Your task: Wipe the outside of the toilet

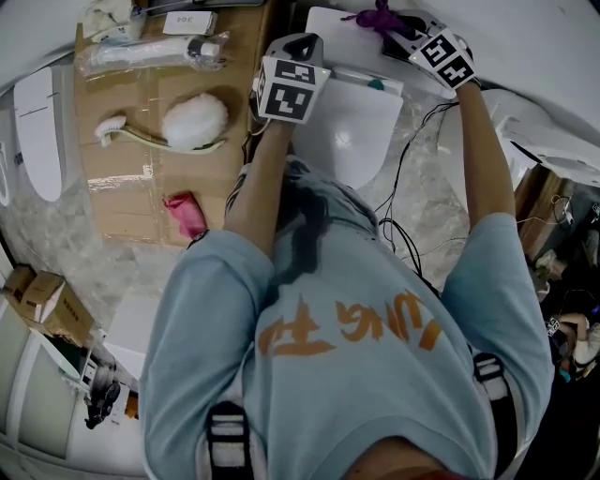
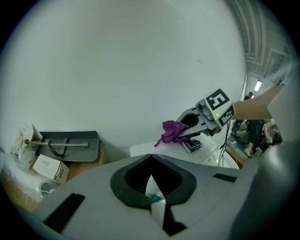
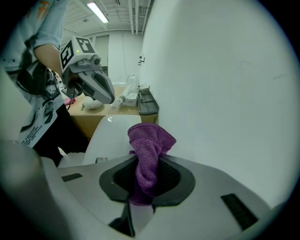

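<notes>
The white toilet (image 1: 345, 131) stands against the wall with its lid down, its tank top (image 1: 336, 26) behind. My right gripper (image 3: 147, 161) is shut on a bunched purple cloth (image 3: 149, 145), which it holds over the tank top by the wall; the cloth (image 1: 380, 17) also shows in the head view and the left gripper view (image 2: 172, 131). My left gripper (image 2: 151, 159) is shut with nothing in it. It hovers over the lid's left rear (image 1: 291, 86), apart from the right gripper (image 1: 441, 54).
Left of the toilet, a cardboard sheet (image 1: 122, 187) carries a brush (image 1: 127, 131), a white fluffy pad (image 1: 194, 120), a pink cloth (image 1: 186, 214) and a wrapped bottle (image 1: 150, 52). A grey tray (image 2: 70, 143) leans at the wall. Cables (image 1: 412, 187) trail at the right.
</notes>
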### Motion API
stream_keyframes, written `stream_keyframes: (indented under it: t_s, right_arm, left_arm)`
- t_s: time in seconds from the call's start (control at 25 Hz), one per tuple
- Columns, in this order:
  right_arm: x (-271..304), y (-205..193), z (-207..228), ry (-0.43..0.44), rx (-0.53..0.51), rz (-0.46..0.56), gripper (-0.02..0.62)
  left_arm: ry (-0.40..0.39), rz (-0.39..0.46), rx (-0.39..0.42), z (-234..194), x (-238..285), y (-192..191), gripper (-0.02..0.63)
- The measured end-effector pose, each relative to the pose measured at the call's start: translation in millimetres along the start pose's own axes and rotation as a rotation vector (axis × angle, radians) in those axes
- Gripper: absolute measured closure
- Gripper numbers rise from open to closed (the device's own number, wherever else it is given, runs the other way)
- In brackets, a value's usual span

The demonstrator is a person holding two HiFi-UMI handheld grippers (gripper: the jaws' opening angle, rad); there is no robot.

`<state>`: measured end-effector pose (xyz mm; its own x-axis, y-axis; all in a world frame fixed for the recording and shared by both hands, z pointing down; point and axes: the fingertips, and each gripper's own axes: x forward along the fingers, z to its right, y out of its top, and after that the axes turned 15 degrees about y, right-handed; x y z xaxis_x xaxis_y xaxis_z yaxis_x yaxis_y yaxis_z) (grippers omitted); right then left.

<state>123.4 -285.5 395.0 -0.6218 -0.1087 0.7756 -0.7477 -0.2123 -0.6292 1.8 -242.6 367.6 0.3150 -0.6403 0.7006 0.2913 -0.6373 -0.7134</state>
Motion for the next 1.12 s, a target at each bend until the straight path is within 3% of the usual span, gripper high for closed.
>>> stream_keyframes:
  t_s: [0.64,1.0,1.12]
  right_arm:
    - [-61,-77,-8,-0.201,-0.011,-0.099,0.515]
    - [-102,-137,-21,-0.344,0.113,-0.156,0.515]
    - [-110,-152,-23,-0.365,0.236,-0.150,0.512]
  left_arm:
    - [-0.031,-0.007,0.027,25,-1,-3,0.581]
    - [-0.032,0.010,0.034,26,-7,-1,0.581]
    - [-0.016,0.007,0.015,19,-11,-6,0.581]
